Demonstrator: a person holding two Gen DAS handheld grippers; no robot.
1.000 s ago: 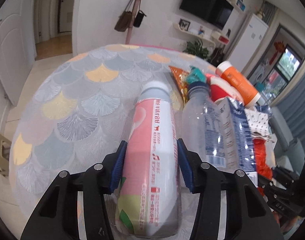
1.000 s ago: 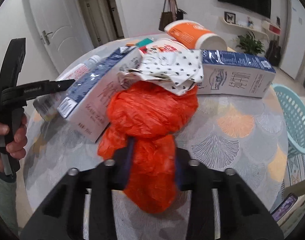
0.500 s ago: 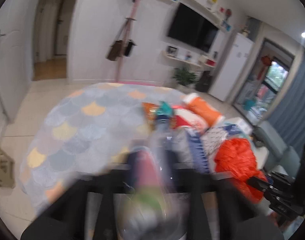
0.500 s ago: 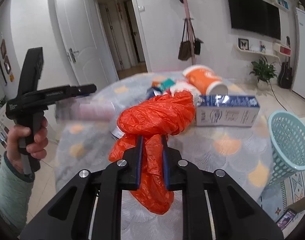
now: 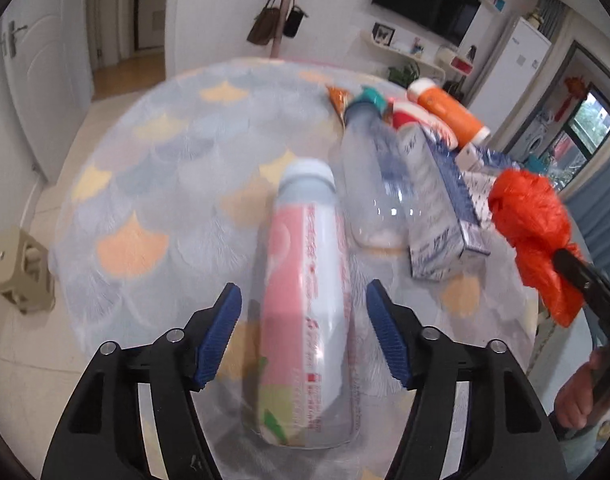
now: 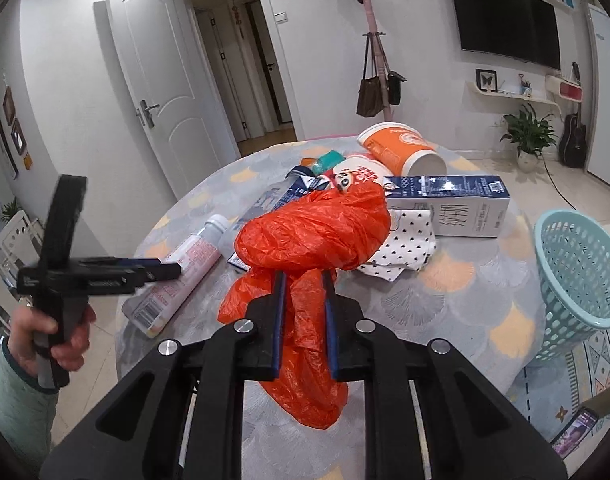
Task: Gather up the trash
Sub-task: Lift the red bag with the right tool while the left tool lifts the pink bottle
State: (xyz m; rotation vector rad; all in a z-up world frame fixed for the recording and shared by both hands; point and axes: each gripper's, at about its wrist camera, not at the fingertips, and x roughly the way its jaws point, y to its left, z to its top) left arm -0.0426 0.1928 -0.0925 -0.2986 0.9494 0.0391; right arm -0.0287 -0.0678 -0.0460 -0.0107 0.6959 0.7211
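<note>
one teal basket (image 6: pixel 581 272) beside the table (image 6: pixel 445 300), its contents hidden.

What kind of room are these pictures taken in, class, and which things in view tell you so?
Most likely a home living room: a wall-mounted television, handbags on a coat stand, and a round table with a patterned cloth, strewn with trash.

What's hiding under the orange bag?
Under the lifted orange bag, a white spotted paper sticks out on the table, beside a blue milk carton. Anything further beneath is covered.
</note>
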